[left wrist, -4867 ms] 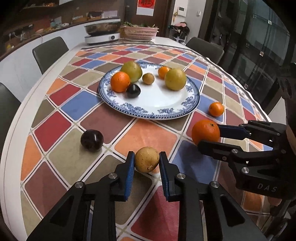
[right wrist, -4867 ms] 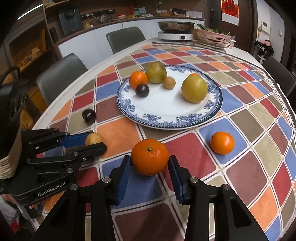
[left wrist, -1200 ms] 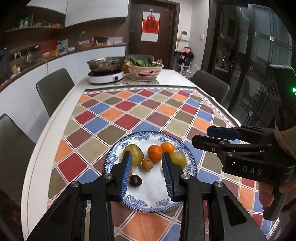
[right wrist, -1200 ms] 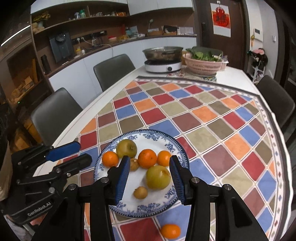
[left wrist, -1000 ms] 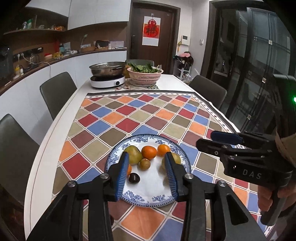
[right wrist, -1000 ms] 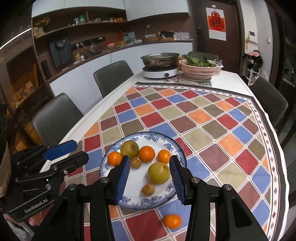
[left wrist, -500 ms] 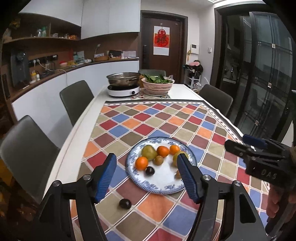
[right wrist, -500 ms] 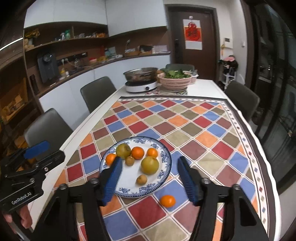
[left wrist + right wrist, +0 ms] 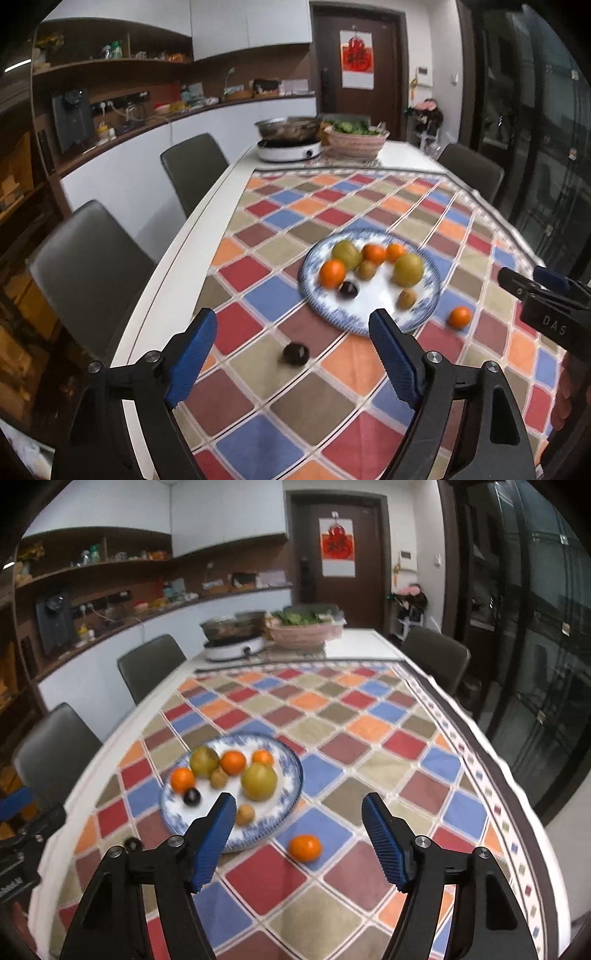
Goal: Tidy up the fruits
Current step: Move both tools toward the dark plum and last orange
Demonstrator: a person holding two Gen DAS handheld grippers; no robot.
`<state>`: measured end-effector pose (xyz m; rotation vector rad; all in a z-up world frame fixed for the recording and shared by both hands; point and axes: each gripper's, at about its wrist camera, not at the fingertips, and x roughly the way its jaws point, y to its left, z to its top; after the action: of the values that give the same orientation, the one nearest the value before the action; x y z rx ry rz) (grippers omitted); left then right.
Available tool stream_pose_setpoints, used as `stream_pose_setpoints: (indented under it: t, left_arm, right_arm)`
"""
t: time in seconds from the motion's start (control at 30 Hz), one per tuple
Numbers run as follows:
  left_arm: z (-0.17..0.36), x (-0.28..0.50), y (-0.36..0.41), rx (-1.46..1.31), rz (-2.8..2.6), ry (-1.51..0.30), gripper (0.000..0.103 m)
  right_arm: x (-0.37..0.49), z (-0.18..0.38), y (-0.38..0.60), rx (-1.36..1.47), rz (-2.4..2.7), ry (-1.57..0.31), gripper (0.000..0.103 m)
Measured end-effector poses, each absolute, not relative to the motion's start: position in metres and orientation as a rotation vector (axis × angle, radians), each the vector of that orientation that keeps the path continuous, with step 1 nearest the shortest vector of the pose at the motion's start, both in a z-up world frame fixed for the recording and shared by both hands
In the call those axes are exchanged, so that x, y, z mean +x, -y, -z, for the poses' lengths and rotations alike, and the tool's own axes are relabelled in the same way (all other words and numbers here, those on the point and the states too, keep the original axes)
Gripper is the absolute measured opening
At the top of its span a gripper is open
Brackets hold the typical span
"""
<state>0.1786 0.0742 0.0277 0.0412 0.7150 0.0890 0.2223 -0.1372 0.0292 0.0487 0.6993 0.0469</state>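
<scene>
The left gripper (image 9: 291,354) hangs above the table with jaws spread wide and empty; the right gripper (image 9: 299,834) likewise gapes, holding nothing; most fruits sit on the blue-patterned plate (image 9: 424,317) mid-table; one small orange (image 9: 305,847) lies just right of it; a dark plum (image 9: 296,353) lies nearer, left.

Both wrist views high, sharing plate (image 9: 432,266) (image 9: 291,764).
</scene>
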Motion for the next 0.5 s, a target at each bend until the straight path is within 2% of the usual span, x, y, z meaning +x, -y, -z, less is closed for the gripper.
stream_pose_setpoints:
  t: [0.5]
  left_arm:
    - [0.038,0.188,-0.097,0.012,-0.117,-0.868,0.084]
  right_arm:
    - [0.226,0.049,0.128,0.092,0.008,-0.907,0.071]
